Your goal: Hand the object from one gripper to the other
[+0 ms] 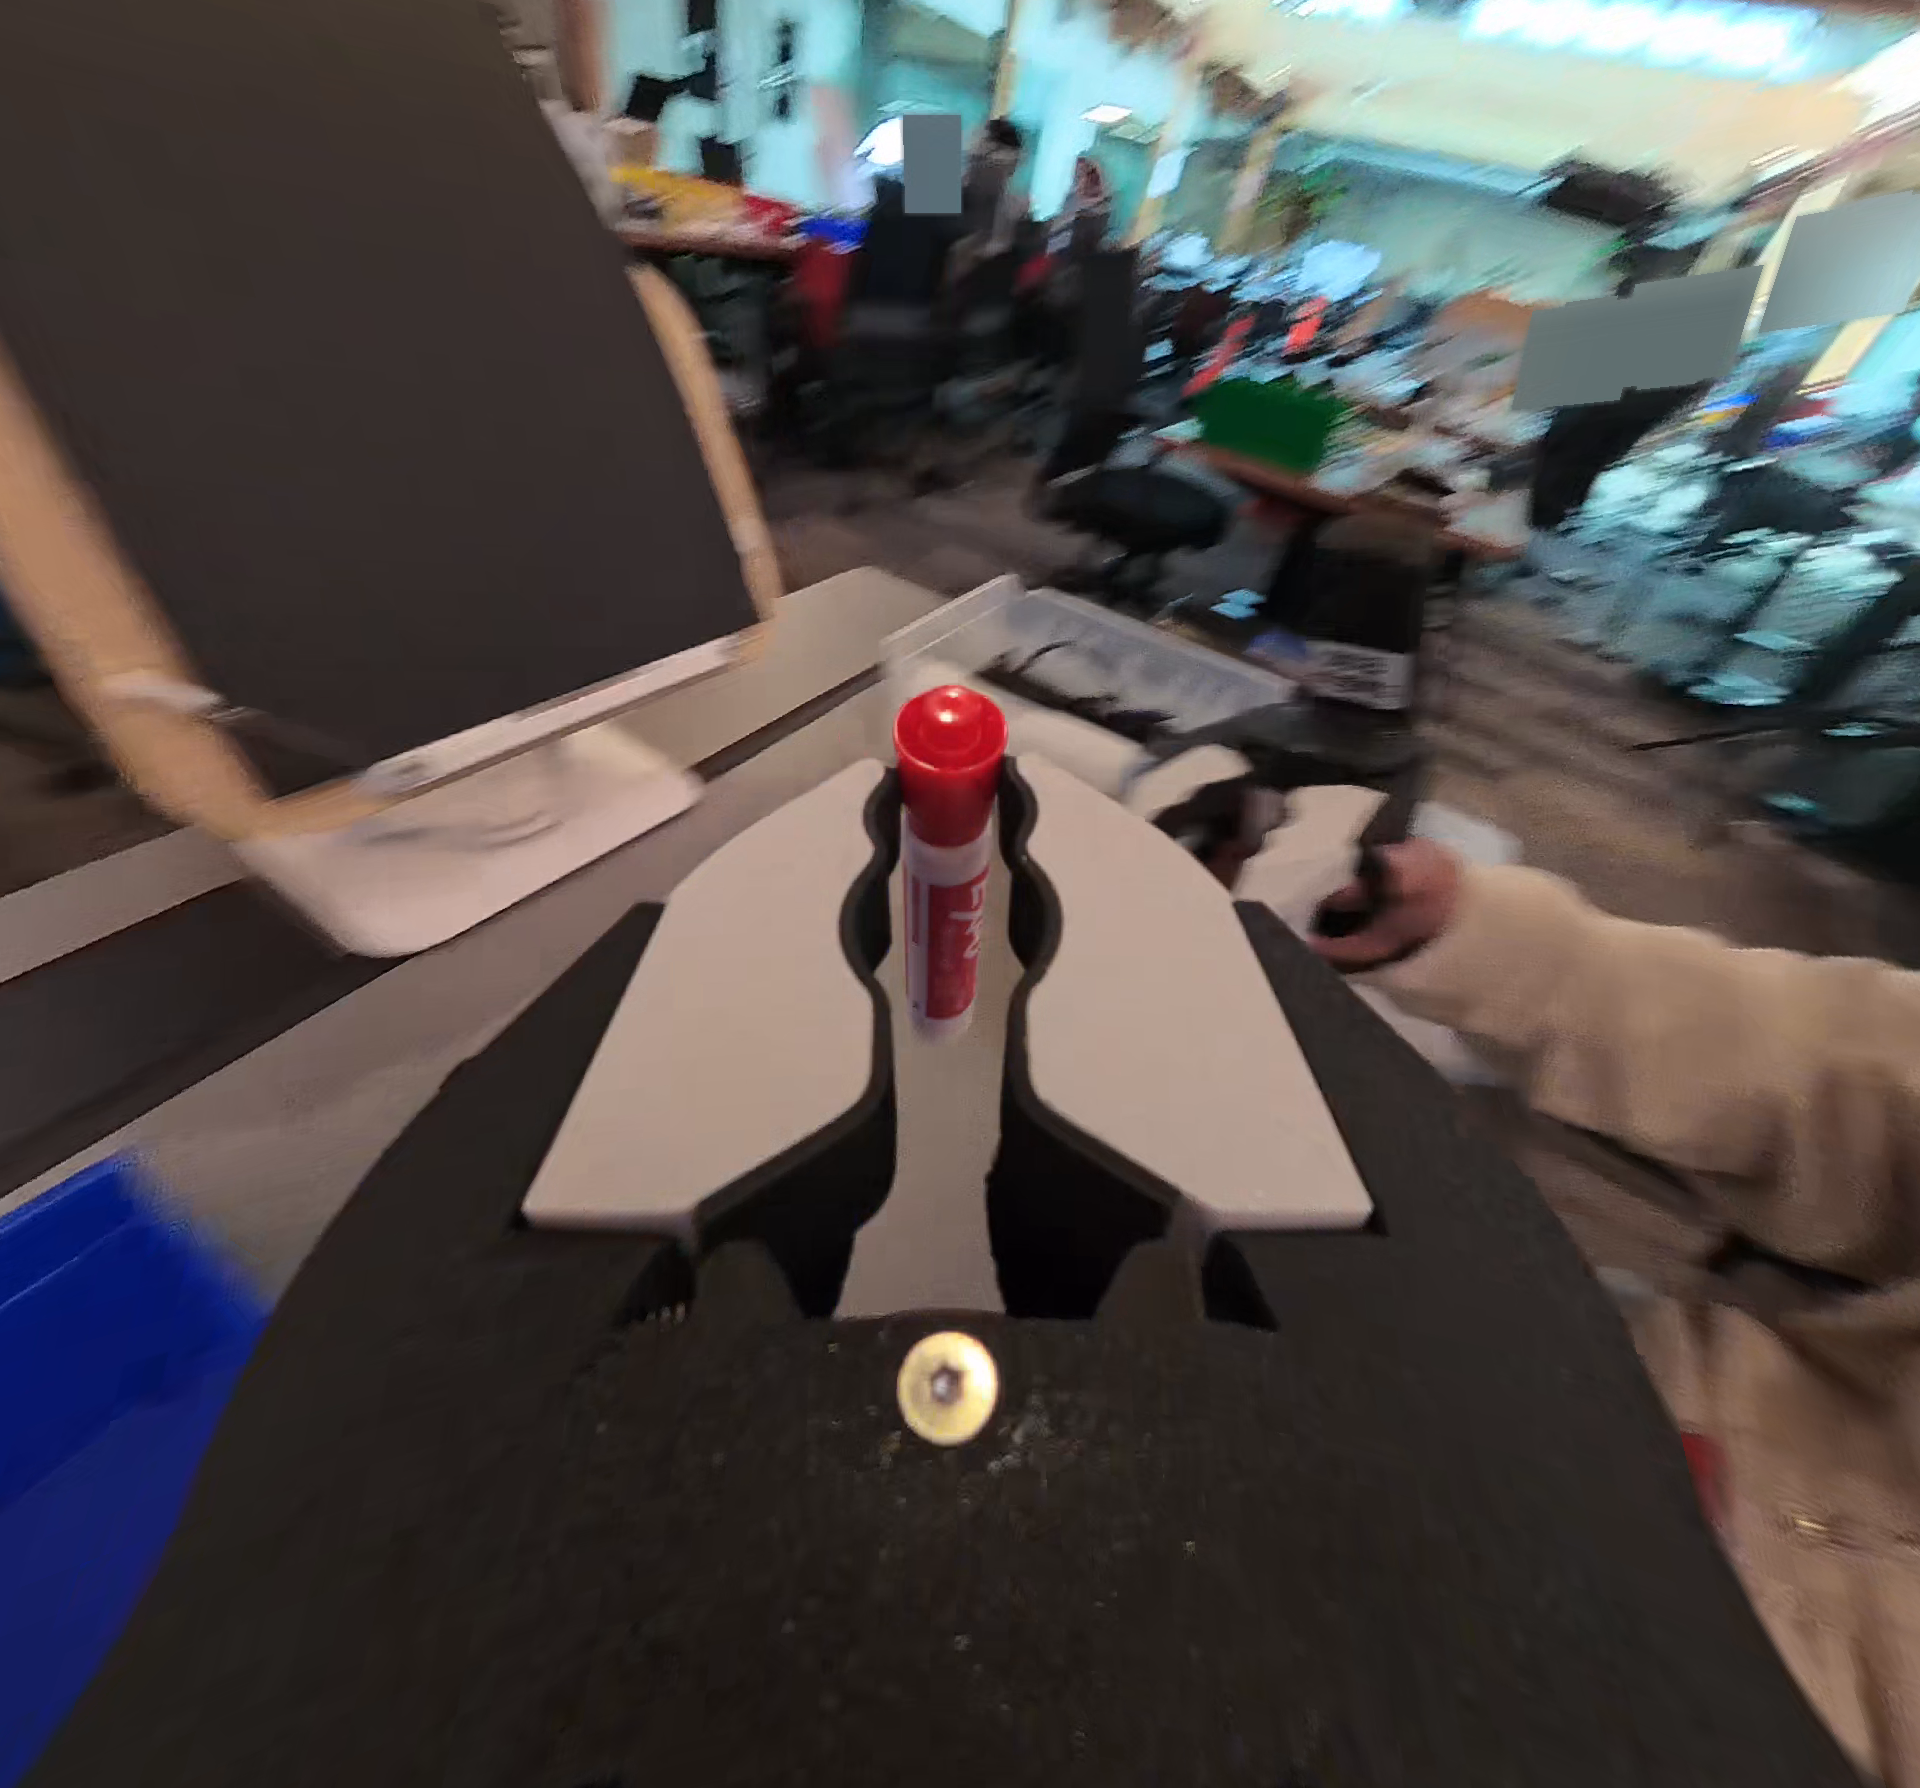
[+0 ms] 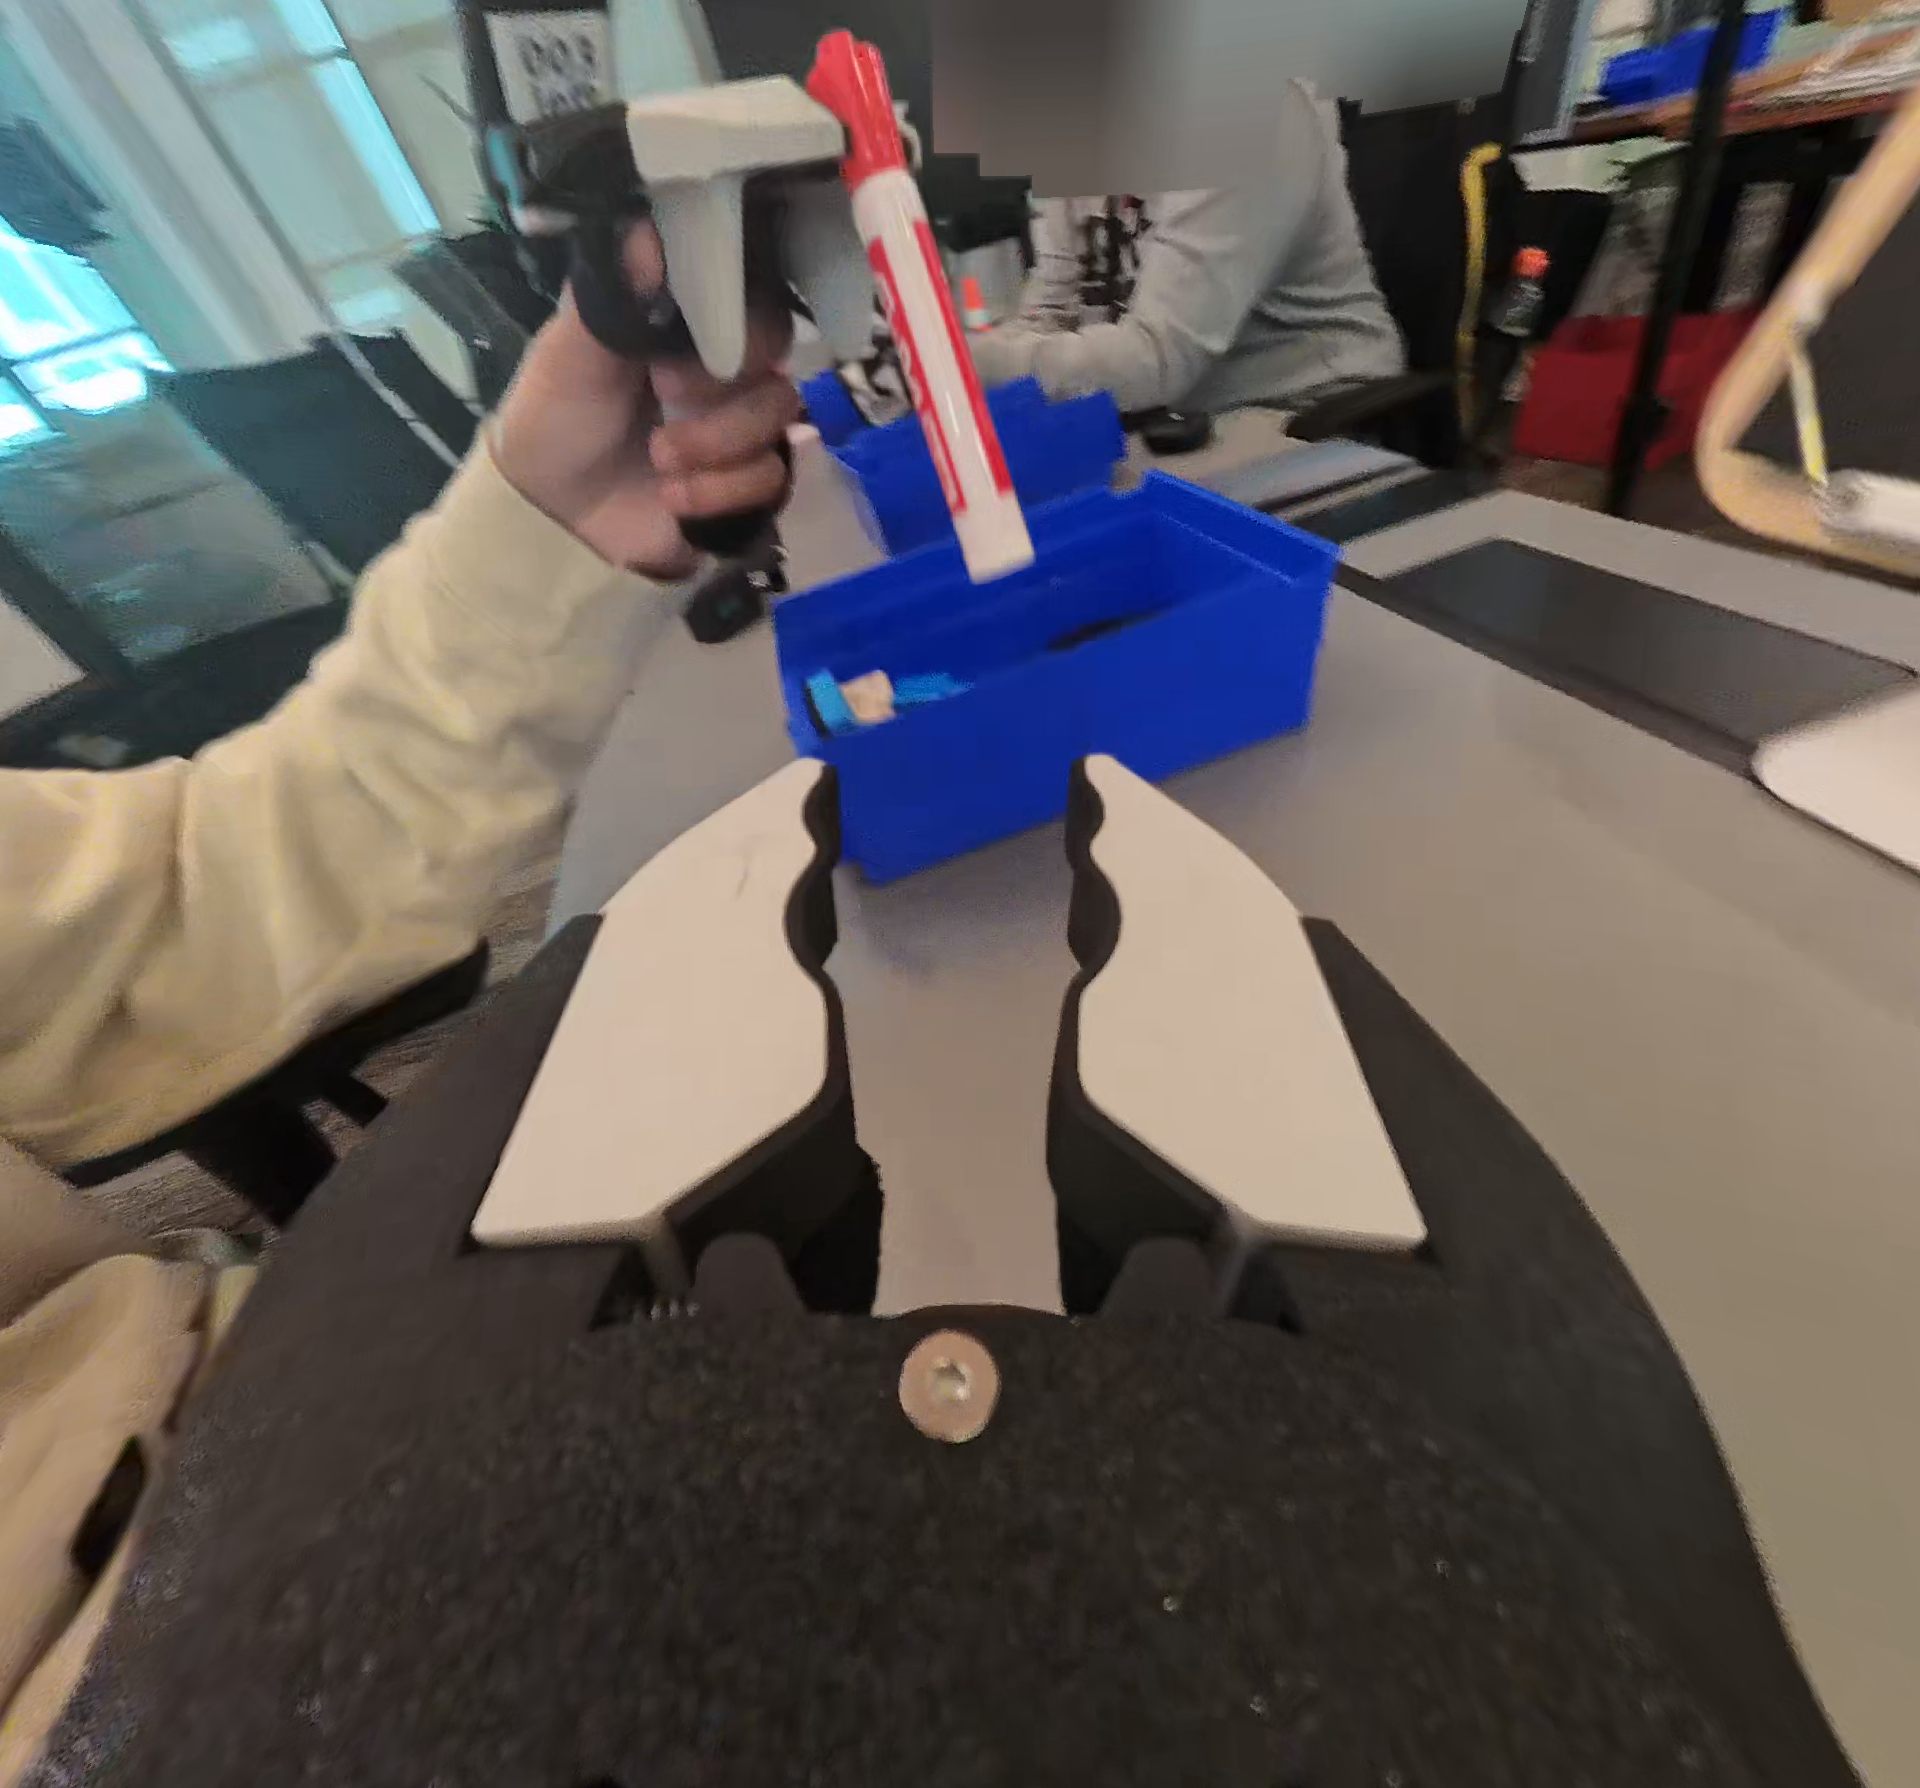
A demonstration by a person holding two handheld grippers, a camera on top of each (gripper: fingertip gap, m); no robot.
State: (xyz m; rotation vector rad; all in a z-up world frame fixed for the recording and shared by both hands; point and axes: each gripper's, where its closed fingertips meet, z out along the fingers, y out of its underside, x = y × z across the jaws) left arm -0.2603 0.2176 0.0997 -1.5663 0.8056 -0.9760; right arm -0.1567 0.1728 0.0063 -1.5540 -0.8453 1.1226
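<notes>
I count one red-capped marker (image 2: 928, 315). Two grippers: the left gripper (image 1: 948, 782) and the right gripper (image 2: 948, 793). Two blue bins: the nearer blue bin (image 2: 1195, 668) just beyond the right gripper's tips, the second blue bin (image 2: 1049, 434) directly behind that nearer bin. One seated person (image 2: 1226, 284) farther behind it.

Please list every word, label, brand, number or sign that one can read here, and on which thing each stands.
I do not copy writing out; here is where it stands.
Marker: red label with white letters along the barrel, partly blurred.
White sign in the background: black marks, too blurred to read.
Sticker in the background: black-and-white code pattern, too small to read.
Nothing else bears writing that I can see.
</notes>
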